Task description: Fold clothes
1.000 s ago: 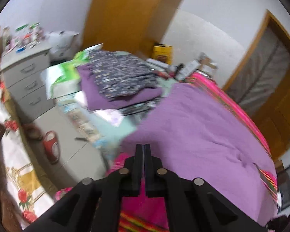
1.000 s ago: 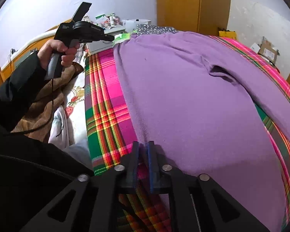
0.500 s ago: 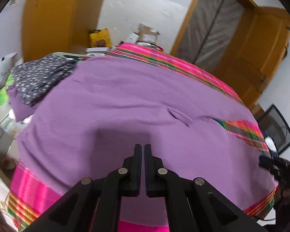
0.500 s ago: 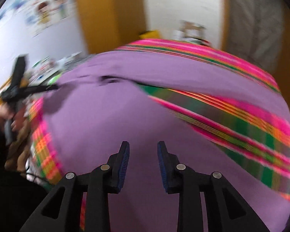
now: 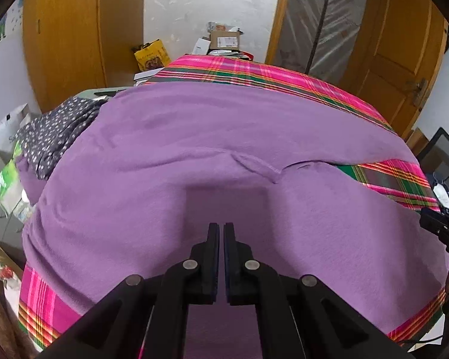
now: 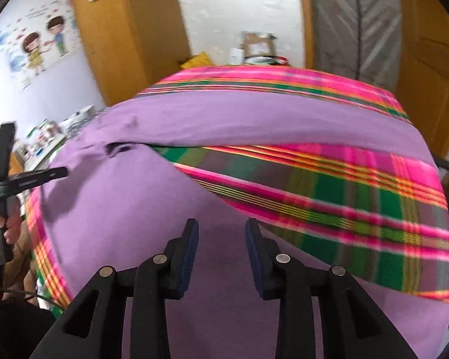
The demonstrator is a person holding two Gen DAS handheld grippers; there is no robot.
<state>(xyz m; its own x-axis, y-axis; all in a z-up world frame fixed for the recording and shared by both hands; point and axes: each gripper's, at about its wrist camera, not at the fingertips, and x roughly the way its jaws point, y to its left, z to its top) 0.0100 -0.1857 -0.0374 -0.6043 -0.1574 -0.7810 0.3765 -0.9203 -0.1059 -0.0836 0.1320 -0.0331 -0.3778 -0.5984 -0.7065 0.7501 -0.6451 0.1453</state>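
Both views swing from the bedside onto the bed. The left gripper (image 5: 221, 233), pressed together on nothing, and the opening, empty right gripper (image 6: 221, 233) hover over a smooth purple fleece garment (image 5: 170, 155) (mostly flat) across the pink-green plaid bedspread (image 6: 359, 209).

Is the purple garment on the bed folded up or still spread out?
Spread out. The purple garment lies flat across the plaid bedspread, its two long sections splayed apart with plaid showing between them.
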